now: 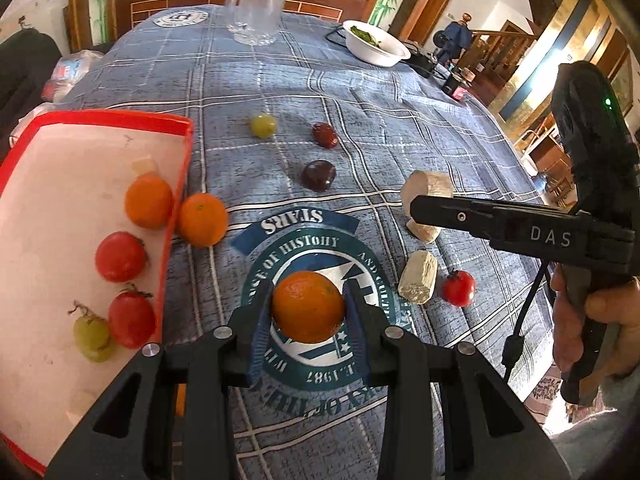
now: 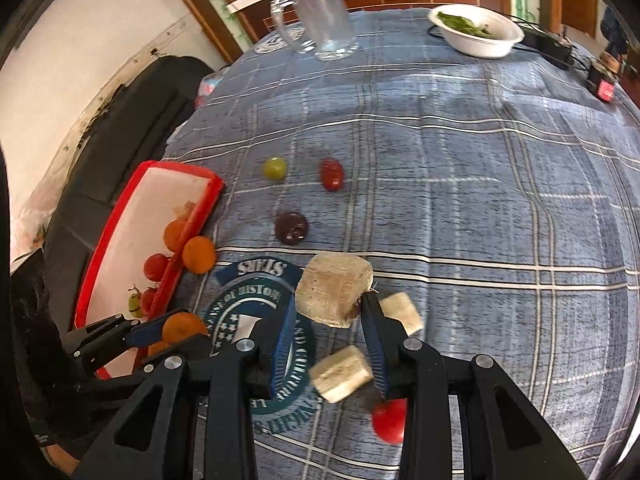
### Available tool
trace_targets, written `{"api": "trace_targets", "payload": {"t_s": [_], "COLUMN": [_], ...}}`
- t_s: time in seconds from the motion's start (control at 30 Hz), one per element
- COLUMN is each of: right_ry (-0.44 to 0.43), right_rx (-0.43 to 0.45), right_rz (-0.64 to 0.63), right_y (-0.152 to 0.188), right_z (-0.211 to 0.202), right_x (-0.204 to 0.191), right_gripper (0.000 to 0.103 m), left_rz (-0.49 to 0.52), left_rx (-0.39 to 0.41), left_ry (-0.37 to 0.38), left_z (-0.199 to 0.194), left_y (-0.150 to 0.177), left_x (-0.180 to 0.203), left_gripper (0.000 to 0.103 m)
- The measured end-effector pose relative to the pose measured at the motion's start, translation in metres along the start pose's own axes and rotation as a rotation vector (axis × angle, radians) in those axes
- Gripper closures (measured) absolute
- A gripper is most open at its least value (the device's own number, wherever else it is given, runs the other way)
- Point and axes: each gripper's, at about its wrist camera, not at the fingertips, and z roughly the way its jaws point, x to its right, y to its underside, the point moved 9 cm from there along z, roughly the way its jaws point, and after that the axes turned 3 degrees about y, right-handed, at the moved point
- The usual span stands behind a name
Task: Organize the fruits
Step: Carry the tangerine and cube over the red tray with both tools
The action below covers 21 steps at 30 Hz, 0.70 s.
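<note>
My left gripper [image 1: 308, 308] is shut on an orange [image 1: 308, 307] and holds it above the blue tablecloth, right of the red-rimmed tray [image 1: 182, 160]. The tray holds an orange [image 1: 148, 201], two tomatoes [image 1: 120, 257] and green grapes [image 1: 93, 334]. Another orange [image 1: 202, 220] rests against the tray's outer rim. My right gripper [image 2: 330, 304] is shut on a tan cut chunk [image 2: 334, 294], held above the cloth. Two more tan chunks [image 2: 340, 372] and a tomato [image 2: 390, 420] lie below it. A green grape [image 1: 263, 125], a red fruit [image 1: 325, 135] and a dark plum [image 1: 318, 175] lie mid-table.
A glass mug [image 1: 258, 4] stands at the table's far side. A white bowl [image 1: 376, 42] with greens sits far right, next to cables and a small red-labelled jar [image 1: 456, 86]. A dark sofa [image 2: 120, 128] lies beyond the tray's left side.
</note>
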Motion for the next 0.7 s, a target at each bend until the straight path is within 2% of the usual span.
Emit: {"api": "trace_targets", "payload": {"t_s": [0.37, 0.7], "right_ry": [-0.041, -0.101], "right_rx": [-0.012, -0.028], "right_rz": [-0.077, -0.157], "right_y": [-0.003, -0.005], "right_z": [0.005, 0.014], "right_x": [-0.037, -0.084], "right_gripper": [0.069, 0.069], "left_rz": [-0.065, -0.199], "left_rx": [0.048, 0.132], "left_ry": [-0.029, -0.097], "left_z": [-0.025, -0.072], "left_y": [0.003, 0.006], "left_x": [-0.022, -0.083], "left_gripper": [0.070, 0.070]}}
